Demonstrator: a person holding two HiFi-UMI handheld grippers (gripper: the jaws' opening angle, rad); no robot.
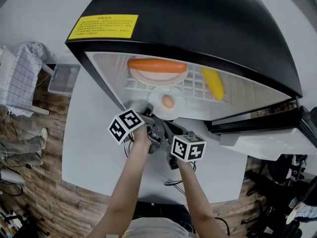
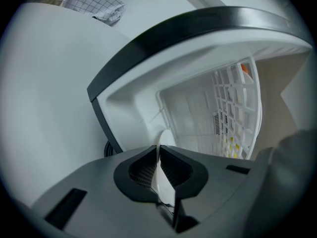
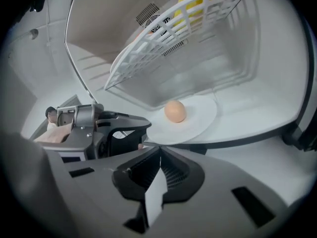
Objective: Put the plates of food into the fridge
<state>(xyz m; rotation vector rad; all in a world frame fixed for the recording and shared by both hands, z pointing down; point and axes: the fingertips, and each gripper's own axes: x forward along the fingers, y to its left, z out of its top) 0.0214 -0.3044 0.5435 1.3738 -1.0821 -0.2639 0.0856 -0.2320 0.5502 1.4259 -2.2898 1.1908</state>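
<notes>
A white plate (image 1: 177, 109) (image 3: 198, 118) with a brown egg (image 1: 168, 101) (image 3: 174, 111) lies on the open fridge's floor (image 3: 247, 113), at its front lip. My left gripper (image 1: 150, 114) (image 2: 159, 150) (image 3: 126, 130) is shut on the plate's near left rim, which shows edge-on between its jaws. My right gripper (image 1: 166, 127) (image 3: 159, 152) is shut just short of the plate's near rim and holds nothing. On the wire shelf (image 1: 198, 86) (image 3: 163, 38) above lie a plate (image 1: 158, 77) with a long orange food (image 1: 157, 65) and a yellow food (image 1: 214, 83).
The black-topped fridge (image 1: 198, 24) stands on a white table (image 1: 94, 133); its door (image 1: 257, 133) hangs open at the right. A clear plastic box (image 1: 62, 78) and a checked cloth (image 1: 22, 78) lie at the left. Cables (image 1: 173, 185) trail on the table near me.
</notes>
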